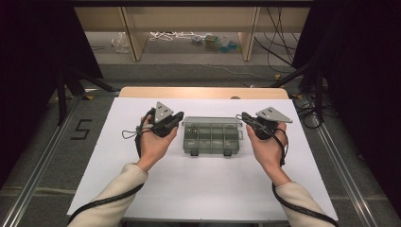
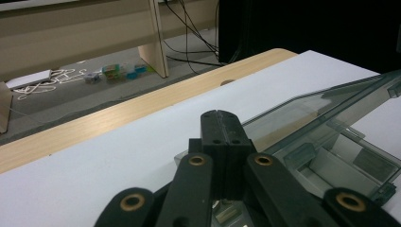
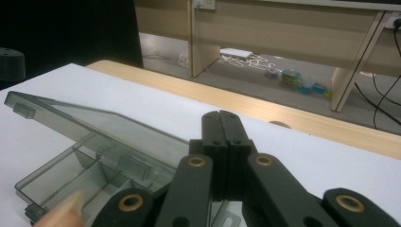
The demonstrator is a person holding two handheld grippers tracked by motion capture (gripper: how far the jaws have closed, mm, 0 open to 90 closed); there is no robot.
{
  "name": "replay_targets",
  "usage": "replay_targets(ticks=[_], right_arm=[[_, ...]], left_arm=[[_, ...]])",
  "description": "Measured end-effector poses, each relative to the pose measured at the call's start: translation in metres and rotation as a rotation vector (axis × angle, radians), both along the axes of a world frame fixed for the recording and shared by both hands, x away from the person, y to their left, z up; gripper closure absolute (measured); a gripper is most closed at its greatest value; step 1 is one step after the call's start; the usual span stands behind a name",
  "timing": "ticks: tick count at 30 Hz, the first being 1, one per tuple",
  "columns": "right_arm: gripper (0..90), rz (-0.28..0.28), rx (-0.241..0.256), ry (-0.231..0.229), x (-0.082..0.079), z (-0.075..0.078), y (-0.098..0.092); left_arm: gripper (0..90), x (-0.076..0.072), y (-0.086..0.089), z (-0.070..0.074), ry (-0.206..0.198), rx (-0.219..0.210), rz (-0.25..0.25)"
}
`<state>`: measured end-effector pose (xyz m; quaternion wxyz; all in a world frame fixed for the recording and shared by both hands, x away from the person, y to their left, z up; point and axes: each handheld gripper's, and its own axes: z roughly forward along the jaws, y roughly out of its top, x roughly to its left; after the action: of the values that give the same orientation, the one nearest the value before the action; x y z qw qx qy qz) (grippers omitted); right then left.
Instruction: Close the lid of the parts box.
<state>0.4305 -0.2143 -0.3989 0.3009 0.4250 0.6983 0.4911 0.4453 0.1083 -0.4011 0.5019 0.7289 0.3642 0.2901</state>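
Two hand-held grippers, my left and right, both pressed together, flank the light, stiff, slippery plastic box mid-bench, best gripped by its lid edge.

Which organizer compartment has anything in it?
The far-left compartment of the organizer box, nearest the left gripper, holds small items; the other compartments look empty.

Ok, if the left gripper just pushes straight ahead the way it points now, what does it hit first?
Probably nothing soon. The left gripper, jaws shut, points past the left end of the clear compartment box, whose raised lid lies just right of that line. Ahead are white table cover and the wooden table edge. Depth is unclear.
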Motion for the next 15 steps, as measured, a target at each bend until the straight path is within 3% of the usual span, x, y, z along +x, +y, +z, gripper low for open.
replay_targets(ticks=[15], right_arm=[[90.0, 0.015, -0.007, 0.039, 0.0039, -0.0057, 0.0061]], left_arm=[[90.0, -0.0005, -0.0055, -0.0016, 0.025, 0.007, -0.011]])
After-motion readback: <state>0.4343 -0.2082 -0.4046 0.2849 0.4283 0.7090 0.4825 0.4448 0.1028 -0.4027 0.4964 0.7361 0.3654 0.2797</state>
